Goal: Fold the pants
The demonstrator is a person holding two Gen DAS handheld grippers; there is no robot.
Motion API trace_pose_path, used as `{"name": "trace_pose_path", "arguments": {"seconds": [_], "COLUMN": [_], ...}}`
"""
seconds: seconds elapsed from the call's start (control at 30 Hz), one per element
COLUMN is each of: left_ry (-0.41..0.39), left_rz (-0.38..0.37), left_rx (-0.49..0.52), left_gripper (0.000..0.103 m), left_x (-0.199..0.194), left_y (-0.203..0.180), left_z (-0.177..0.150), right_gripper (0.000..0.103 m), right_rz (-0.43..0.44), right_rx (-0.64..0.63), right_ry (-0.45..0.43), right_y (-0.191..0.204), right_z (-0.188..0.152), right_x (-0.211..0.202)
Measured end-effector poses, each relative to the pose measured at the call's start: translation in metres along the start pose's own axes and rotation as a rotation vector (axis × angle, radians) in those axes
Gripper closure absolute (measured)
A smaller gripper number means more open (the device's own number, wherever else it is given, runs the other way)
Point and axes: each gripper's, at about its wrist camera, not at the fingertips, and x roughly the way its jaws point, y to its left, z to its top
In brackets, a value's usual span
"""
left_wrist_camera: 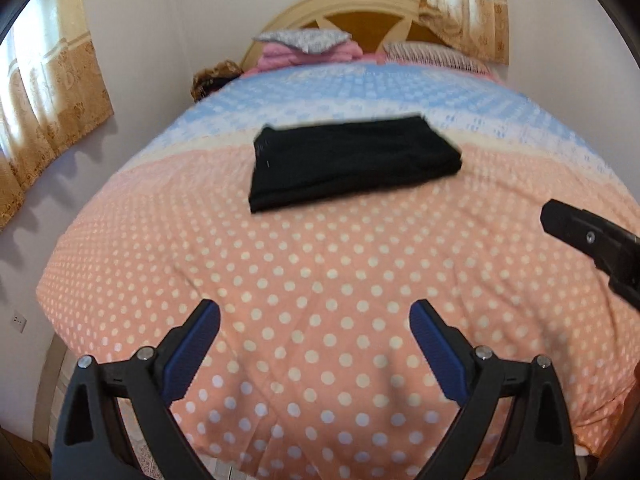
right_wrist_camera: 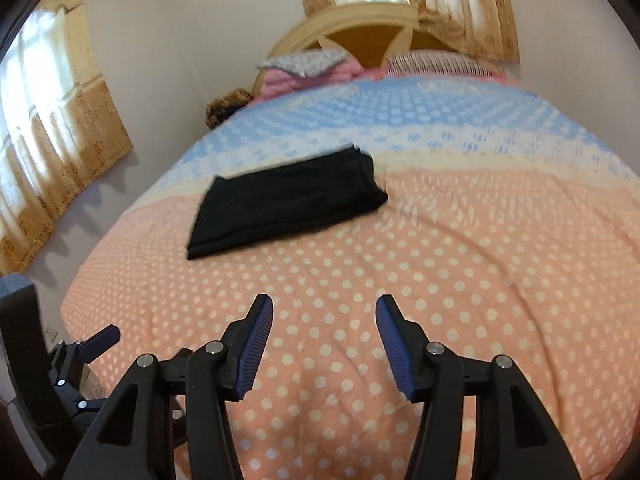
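The black pants point(left_wrist_camera: 352, 160) lie folded into a flat rectangle in the middle of the bed, also seen in the right wrist view point(right_wrist_camera: 288, 204). My left gripper point(left_wrist_camera: 315, 316) is open and empty, held above the near part of the bed, well short of the pants. My right gripper point(right_wrist_camera: 324, 312) is open and empty too, near the bed's front, to the right of the pants. Part of the right gripper point(left_wrist_camera: 588, 236) shows at the right edge of the left wrist view. Part of the left gripper point(right_wrist_camera: 96, 340) shows at the lower left of the right wrist view.
The bed cover point(left_wrist_camera: 320, 264) is peach with white dots in front and blue and white at the back. Pillows and folded pink bedding point(left_wrist_camera: 308, 46) lie against the headboard point(left_wrist_camera: 360, 16). Curtains point(left_wrist_camera: 52, 100) hang on the left wall and behind the bed.
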Motion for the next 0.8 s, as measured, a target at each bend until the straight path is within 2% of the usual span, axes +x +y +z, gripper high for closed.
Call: {"name": "trace_pose_path", "arguments": {"seconds": [0.13, 0.2, 0.3, 0.53, 0.8], "left_ry": [-0.118, -0.173, -0.238, -0.289, -0.331], "left_rz": [0.027, 0.048, 0.059, 0.039, 0.013], "left_rx": [0.015, 0.021, 0.037, 0.058, -0.004], "left_gripper": [0.003, 0.000, 0.000, 0.000, 0.000], "left_x": [-0.041, -0.056, -0.074, -0.090, -0.097], "left_y": [-0.003, -0.004, -0.008, -0.014, -0.004], "left_z": [0.008, 0.008, 0.009, 0.012, 0.014], "right_gripper": [0.045, 0.033, 0.032, 0.032, 0.032], "right_rz": [-0.007, -0.020, -0.033, -0.016, -0.008], "right_rx": [-0.034, -0.045, -0.046, -0.010, -0.005], "right_ry": [-0.138, -0.195, -0.277, -0.316, -0.356], "right_y": [0.013, 0.018, 0.022, 0.016, 0.019], "right_z": [-0.001, 0.000, -0.003, -0.002, 0.000], "right_x": [-0.041, -0.055, -0.075, -0.094, -0.110]}}
